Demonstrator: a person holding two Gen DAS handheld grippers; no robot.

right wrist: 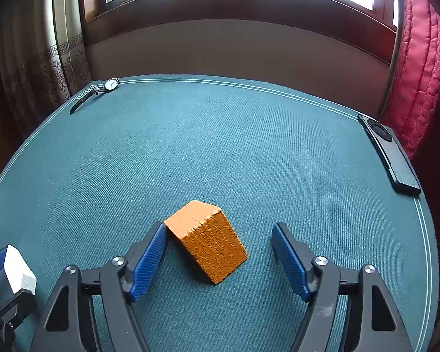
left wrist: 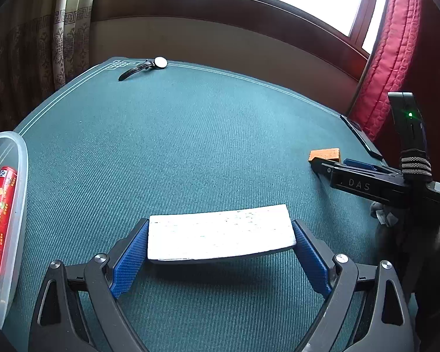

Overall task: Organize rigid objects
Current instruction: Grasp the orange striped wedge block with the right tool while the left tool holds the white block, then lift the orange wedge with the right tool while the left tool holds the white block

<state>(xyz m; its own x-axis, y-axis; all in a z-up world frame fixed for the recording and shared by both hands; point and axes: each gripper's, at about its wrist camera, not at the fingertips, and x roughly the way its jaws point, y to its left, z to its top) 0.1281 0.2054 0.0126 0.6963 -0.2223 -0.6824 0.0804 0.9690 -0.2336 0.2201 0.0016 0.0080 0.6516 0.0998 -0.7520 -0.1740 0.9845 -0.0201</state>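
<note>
Jaws of my left gripper (left wrist: 221, 236) clamp a white block (left wrist: 220, 233). My right gripper (right wrist: 218, 243) gapes around the orange block (right wrist: 208, 240), one pad touching it

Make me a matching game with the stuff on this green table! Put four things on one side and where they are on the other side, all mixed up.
Things:
1. white block
2. orange block
3. wristwatch
4. red can

Places:
A. far left corner of the green mat
B. inside the clear plastic tub
C. lifted off the mat, gripped by the left gripper
D. on the mat, between the open fingers of the right gripper

Pairs: 1-C, 2-D, 3-A, 4-B
</note>
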